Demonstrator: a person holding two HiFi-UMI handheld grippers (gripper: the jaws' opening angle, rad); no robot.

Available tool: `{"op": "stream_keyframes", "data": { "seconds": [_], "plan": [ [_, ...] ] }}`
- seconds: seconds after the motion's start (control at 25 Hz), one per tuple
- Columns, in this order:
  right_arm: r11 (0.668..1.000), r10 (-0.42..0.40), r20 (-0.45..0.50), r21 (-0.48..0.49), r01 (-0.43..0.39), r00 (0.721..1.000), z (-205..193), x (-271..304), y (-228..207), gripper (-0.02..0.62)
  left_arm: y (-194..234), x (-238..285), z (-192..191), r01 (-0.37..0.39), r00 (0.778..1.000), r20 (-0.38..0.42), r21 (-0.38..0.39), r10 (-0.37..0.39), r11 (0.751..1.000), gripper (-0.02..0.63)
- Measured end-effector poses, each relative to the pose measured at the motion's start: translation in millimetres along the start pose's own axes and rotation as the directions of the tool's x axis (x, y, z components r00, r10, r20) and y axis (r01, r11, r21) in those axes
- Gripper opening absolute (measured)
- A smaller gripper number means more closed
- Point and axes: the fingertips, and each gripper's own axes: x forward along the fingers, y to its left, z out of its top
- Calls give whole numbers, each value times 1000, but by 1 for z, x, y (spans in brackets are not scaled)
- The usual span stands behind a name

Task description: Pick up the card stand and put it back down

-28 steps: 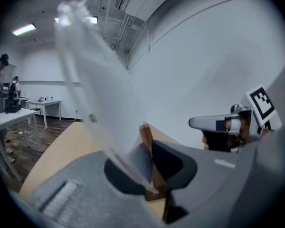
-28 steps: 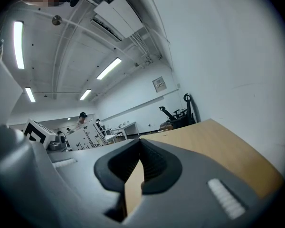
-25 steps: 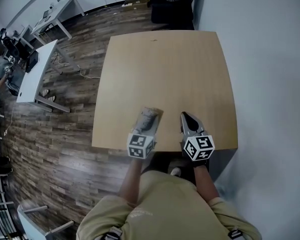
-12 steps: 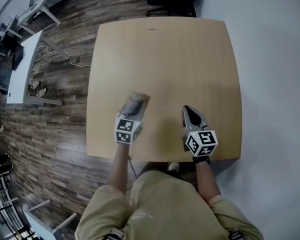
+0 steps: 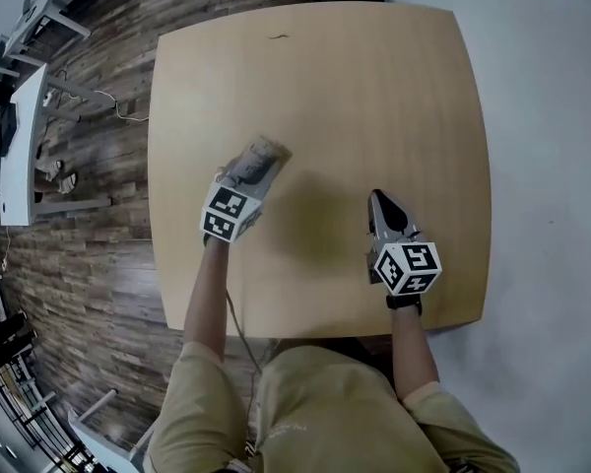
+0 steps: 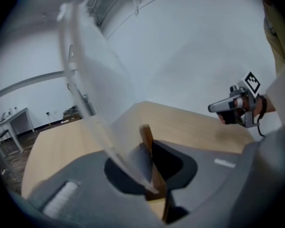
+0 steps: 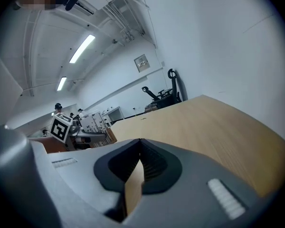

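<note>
The card stand (image 5: 263, 154), a clear plastic sheet (image 6: 88, 84) in a small wooden base (image 6: 147, 136), is tilted and held clear of the light wooden table (image 5: 374, 87). My left gripper (image 5: 250, 168) is shut on it over the table's left half; its jaws (image 6: 151, 151) pinch the base. Further right, nearer the front edge, my right gripper (image 5: 378, 201) is shut with nothing between its jaws (image 7: 138, 148). The left gripper view shows the right gripper (image 6: 224, 106) from the side. The right gripper view shows the left gripper (image 7: 88, 137) at the left.
The table's front edge (image 5: 315, 331) is just before the person's body. A white wall (image 5: 552, 166) runs along the table's right side. Wooden floor (image 5: 89, 264) and white desks (image 5: 20, 136) lie to the left.
The left gripper has carried the card stand from the front edge farther onto the table and to the left. The right gripper has moved slightly forward from the edge.
</note>
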Motion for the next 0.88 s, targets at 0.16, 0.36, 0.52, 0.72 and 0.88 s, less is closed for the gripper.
{"op": "stream_keyframes", "data": {
  "seconds": [0.16, 0.36, 0.52, 0.72, 0.88],
  "plan": [
    [1000, 15, -9, -4, -15, 1000, -1, 40, -12, 5, 23, 42, -4, 82, 997, -10, 57, -82, 995, 46],
    [1000, 20, -27, -16, -20, 999, -12, 65, -30, 5, 26, 100, -21, 194, 981, -52, 158, -188, 968, 46],
    [1000, 20, -62, -17, -21, 998, -28, 69, -36, 5, 12, 126, -25, 302, 953, -34, 181, -301, 936, 46],
    [999, 31, -54, 22, -30, 998, -28, 64, -41, 5, -22, 143, -29, 401, 915, -73, 238, -396, 884, 48],
    [999, 45, -41, 20, -45, 998, -15, 71, -33, 5, -19, 144, -25, 406, 913, -57, 249, -405, 880, 55]
  ]
}}
